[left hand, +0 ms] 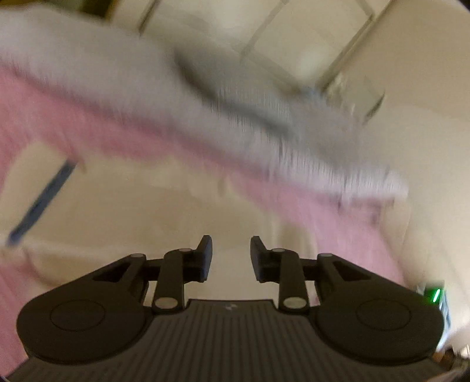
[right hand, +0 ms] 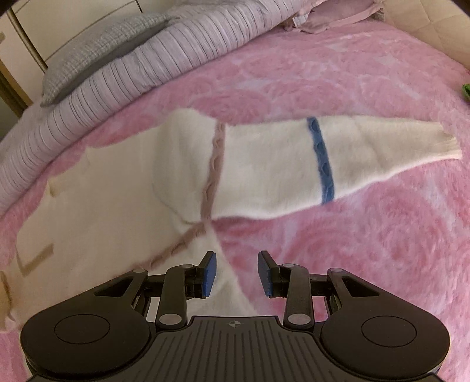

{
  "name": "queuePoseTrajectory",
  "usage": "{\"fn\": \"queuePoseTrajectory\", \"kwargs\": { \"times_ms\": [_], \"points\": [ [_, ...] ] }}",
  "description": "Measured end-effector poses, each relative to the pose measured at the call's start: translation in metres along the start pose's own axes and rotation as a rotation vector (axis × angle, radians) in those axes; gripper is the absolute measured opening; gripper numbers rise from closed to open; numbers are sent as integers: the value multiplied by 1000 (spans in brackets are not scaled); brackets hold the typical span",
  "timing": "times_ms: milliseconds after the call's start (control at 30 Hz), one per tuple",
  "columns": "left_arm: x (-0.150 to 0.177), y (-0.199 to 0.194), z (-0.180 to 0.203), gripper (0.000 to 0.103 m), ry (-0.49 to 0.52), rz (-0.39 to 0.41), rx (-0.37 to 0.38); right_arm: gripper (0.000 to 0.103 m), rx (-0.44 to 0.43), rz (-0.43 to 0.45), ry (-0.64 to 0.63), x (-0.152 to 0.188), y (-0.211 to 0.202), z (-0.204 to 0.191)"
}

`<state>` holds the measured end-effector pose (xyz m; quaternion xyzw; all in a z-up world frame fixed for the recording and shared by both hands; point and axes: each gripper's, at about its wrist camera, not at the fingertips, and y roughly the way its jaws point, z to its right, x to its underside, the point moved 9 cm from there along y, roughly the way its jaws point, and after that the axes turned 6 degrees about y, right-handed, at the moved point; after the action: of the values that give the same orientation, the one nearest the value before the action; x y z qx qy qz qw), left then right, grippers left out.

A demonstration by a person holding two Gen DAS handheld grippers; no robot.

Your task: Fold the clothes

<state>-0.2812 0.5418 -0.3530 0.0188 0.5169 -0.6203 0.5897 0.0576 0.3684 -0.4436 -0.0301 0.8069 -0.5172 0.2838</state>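
Observation:
A cream fluffy sweater (right hand: 111,211) lies flat on the pink blanket (right hand: 367,235). One sleeve (right hand: 279,164) stretches to the right, crossed by a tan band and a blue band (right hand: 323,161), its ribbed cuff at the far right. My right gripper (right hand: 237,273) hovers above the sweater's side edge below that sleeve, open, nothing between its blue pads. In the blurred left wrist view, my left gripper (left hand: 231,257) is open and empty above cream fabric (left hand: 147,211) with a blue band (left hand: 41,202) at the left.
A lilac striped duvet (right hand: 117,79) and a grey checked pillow (right hand: 97,55) lie along the far side of the bed. Pale cupboard doors (right hand: 38,26) stand behind. A small green object (right hand: 466,91) sits at the right edge. The left wrist view shows a blurred pillow (left hand: 249,108).

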Motion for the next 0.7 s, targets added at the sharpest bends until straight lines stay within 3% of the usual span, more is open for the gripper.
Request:
{"fn": "queuePoseTrajectory", "kwargs": {
  "times_ms": [167, 300, 400, 533, 700],
  "points": [
    [48, -8, -43, 20, -124, -110, -125, 35, -182, -75, 47, 9, 8, -19],
    [54, -31, -92, 20, -163, -126, -255, 35, -395, -179, 185, 27, 26, -51],
    [54, -46, -111, 20, -179, -122, -292, 35, -509, -257, 281, 40, 44, -83],
    [54, -51, -120, 20, -169, -118, -310, 35, -554, -333, 380, 53, 73, -116],
    [57, -46, -126, 20, -199, -121, -301, 35, -507, -361, 458, 57, 108, -134]
  ]
}}
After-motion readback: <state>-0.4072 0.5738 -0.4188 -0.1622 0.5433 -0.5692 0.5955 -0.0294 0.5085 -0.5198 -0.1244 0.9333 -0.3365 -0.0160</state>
